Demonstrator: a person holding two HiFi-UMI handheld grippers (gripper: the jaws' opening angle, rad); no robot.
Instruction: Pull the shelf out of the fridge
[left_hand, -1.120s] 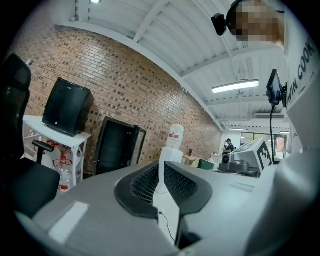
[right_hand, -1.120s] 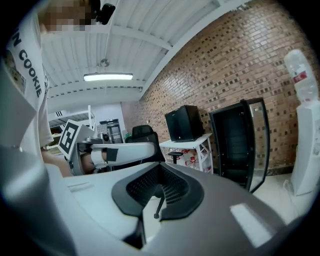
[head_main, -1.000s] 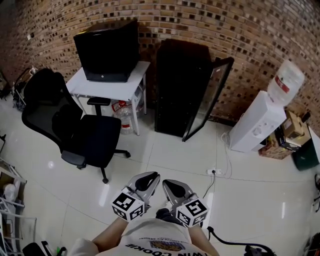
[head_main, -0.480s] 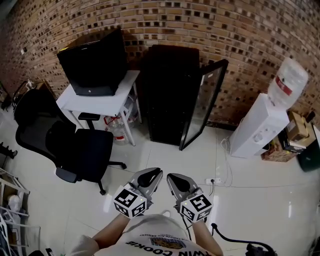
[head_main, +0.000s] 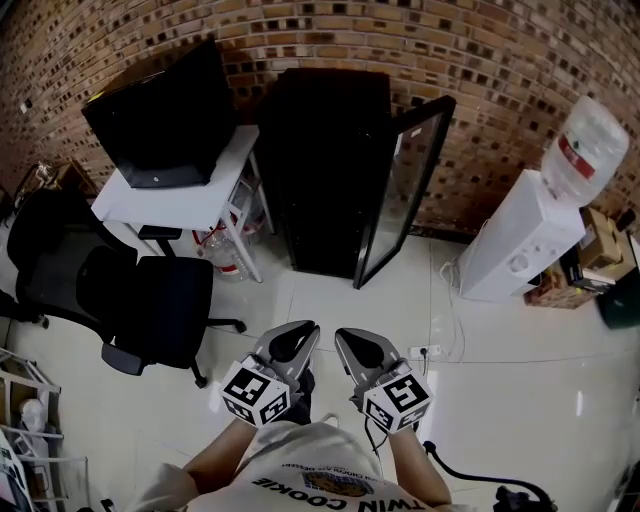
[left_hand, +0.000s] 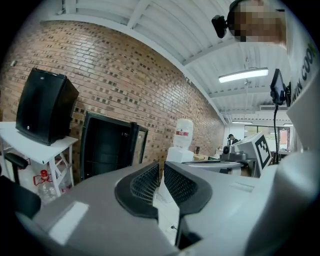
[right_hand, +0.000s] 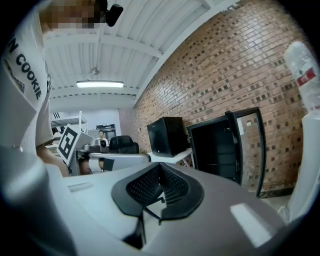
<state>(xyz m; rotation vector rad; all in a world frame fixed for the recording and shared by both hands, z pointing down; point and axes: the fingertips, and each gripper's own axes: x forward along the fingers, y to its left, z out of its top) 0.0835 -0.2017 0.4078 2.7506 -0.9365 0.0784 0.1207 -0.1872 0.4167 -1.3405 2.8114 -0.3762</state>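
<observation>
A black fridge stands against the brick wall, its glass door swung open to the right. Its inside is dark and no shelf can be made out in the head view. The fridge also shows in the left gripper view, and the fridge appears in the right gripper view. My left gripper and right gripper are held side by side low in the head view, well short of the fridge. Both are shut with nothing between their jaws.
A white table with a black box stands left of the fridge, a black office chair in front of it. A white water dispenser stands at the right. A power strip and cable lie on the tiled floor.
The view has moved toward the fridge, which now sits larger and more central. Both grippers stay shut and close to the body.
</observation>
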